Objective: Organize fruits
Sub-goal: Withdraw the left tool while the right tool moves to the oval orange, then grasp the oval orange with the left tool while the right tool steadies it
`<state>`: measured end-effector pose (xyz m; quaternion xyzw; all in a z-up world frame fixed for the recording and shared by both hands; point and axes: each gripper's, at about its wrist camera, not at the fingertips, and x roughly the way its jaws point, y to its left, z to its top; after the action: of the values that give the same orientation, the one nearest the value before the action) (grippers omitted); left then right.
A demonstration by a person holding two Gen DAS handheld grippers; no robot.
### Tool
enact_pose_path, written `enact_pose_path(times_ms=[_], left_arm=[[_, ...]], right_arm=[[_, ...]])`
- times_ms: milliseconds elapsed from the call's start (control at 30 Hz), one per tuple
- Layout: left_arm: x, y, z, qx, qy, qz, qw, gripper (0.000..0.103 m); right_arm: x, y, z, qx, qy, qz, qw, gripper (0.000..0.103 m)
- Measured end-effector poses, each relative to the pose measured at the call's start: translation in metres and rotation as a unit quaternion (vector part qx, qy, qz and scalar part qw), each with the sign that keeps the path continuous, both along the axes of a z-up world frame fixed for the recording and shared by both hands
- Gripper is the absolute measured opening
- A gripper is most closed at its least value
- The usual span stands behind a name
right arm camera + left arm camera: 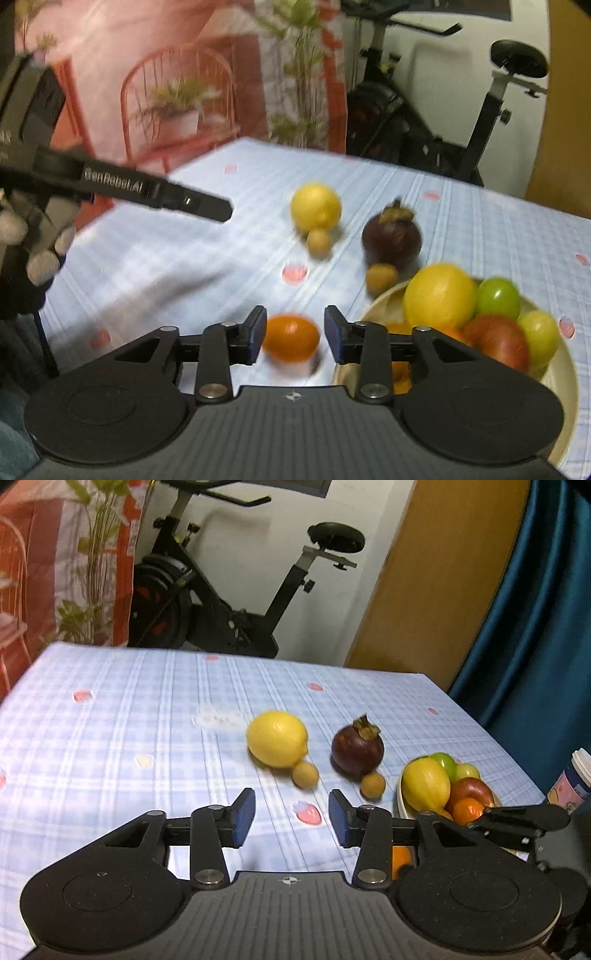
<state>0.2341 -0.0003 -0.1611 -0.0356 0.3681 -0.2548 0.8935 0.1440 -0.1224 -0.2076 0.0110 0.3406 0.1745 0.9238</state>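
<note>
A lemon and a dark mangosteen lie on the checked tablecloth, each with a small brown longan beside it. A cream bowl at the right holds a lemon, green fruits, a red apple and oranges. My left gripper is open and empty, short of the loose fruits. My right gripper is open with a small orange between its fingers, just left of the bowl; the orange is blurred and its contact with the pads is unclear.
A printed cup stands at the table's right edge. An exercise bike, plants and a red chair stand beyond the far edge. A blue curtain hangs at the right. The left tool's handle crosses the right view.
</note>
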Motion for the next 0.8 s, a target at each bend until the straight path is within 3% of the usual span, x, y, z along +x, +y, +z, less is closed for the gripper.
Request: enact_pose_path(times_ms=[200,500,800], left_arm=[[-0.013,-0.015,-0.014,-0.031,0.021,-0.031,0.9988,0.052],[-0.025,-0.029,-0.041,-0.051,0.073,-0.056,0.9945,0.052],[-0.026,-0.033,-0.055,-0.066,0.095,-0.055,0.9918,0.051]], right_arm=[[0.007,0.017,-0.01,-0.035,0.007,0.01,0.999,0.05],[0.007,0.033,-0.023,-0.057,0.005,0.023,0.998,0.049],[0.004,0.026,-0.029,-0.035,0.008,0.011,0.999,0.049]])
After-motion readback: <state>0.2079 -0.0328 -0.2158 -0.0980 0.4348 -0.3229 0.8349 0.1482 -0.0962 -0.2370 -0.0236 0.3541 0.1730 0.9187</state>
